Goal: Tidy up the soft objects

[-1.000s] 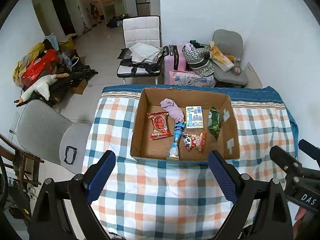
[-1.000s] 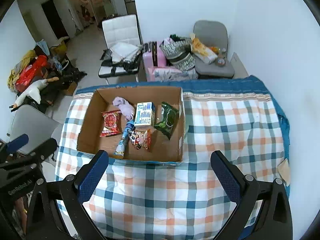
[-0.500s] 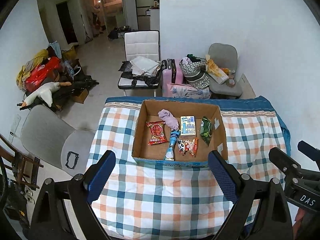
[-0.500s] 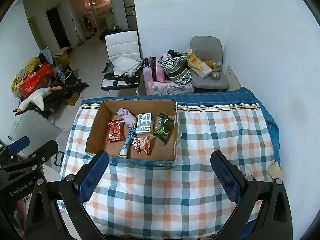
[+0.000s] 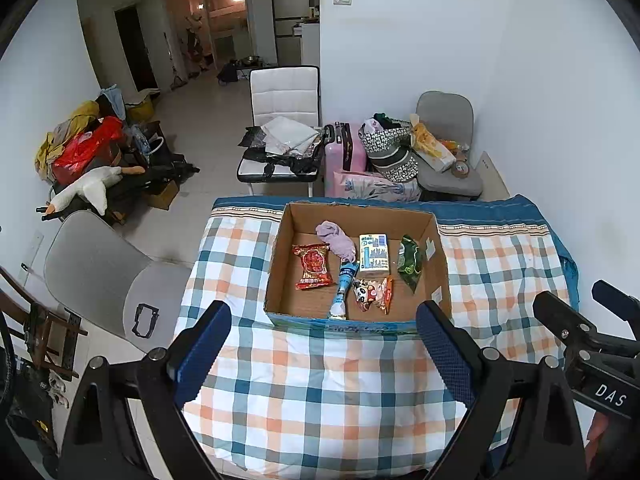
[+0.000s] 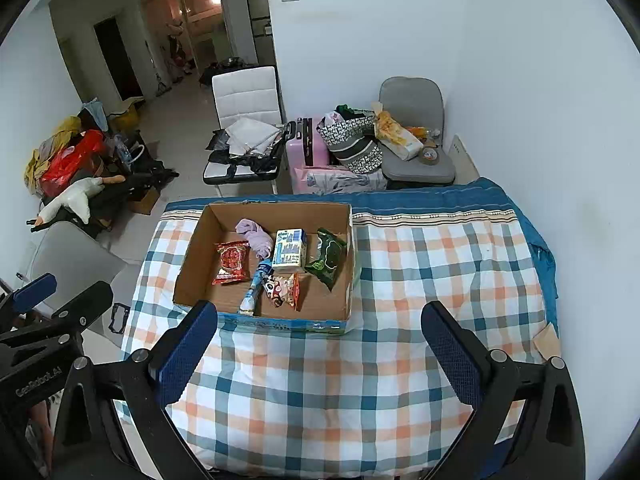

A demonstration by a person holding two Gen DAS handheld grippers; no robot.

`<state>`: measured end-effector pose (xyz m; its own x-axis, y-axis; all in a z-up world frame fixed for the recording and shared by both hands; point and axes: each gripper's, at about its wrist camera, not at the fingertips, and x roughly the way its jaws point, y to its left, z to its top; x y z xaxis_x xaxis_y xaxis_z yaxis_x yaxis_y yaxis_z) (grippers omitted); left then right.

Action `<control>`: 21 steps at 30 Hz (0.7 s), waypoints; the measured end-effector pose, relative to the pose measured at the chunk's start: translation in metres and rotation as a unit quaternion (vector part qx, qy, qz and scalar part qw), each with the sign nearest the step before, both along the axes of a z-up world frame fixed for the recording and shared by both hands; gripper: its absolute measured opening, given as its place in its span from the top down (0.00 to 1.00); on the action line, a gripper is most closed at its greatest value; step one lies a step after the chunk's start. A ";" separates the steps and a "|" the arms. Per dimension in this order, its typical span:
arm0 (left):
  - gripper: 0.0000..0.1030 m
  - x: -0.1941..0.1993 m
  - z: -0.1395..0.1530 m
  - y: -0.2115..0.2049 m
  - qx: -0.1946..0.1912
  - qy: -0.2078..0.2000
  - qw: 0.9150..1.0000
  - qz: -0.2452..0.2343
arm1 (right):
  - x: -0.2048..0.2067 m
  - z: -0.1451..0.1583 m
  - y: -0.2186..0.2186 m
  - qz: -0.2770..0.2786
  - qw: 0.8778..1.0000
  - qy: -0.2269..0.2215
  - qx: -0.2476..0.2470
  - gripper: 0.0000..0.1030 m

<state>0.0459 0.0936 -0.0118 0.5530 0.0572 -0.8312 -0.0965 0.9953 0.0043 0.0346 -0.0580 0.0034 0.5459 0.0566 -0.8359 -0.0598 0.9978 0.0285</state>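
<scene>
An open cardboard box (image 5: 280, 240) (image 6: 192, 252) sits on the checked tablecloth (image 5: 320, 392) (image 6: 400, 280). In it lie a red snack packet (image 5: 313, 266) (image 6: 231, 261), a lilac cloth (image 5: 338, 238) (image 6: 258, 236), a blue-and-cream carton (image 5: 374, 252) (image 6: 289, 254), a green packet (image 5: 410, 262) (image 6: 326, 258), a blue-white tube (image 5: 343, 288) (image 6: 253, 290) and a panda-print packet (image 5: 372, 290) (image 6: 283, 288). My left gripper (image 5: 322, 350) and right gripper (image 6: 320, 350) are both open and empty, held high above the near side of the table.
A grey chair (image 5: 100, 276) stands left of the table. Beyond the table are a white chair (image 5: 284, 120) with bags, a pink suitcase (image 5: 346, 152) and a grey chair (image 5: 444, 148) piled with things. A white wall (image 5: 560, 120) is on the right.
Both grippers have pulled back and up from the box, which now looks smaller and farther away. The jaws stay open and the box contents have not moved.
</scene>
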 end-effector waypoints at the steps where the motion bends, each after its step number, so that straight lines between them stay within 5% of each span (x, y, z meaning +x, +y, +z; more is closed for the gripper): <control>1: 0.08 0.000 0.000 0.000 0.000 0.000 1.000 0.000 | 0.000 0.000 0.000 0.000 1.000 0.000 0.000 0.00; 21: 0.08 -0.011 0.019 -0.003 0.010 -0.016 1.000 0.015 | -0.001 0.010 -0.001 -0.005 1.000 -0.010 -0.005 0.00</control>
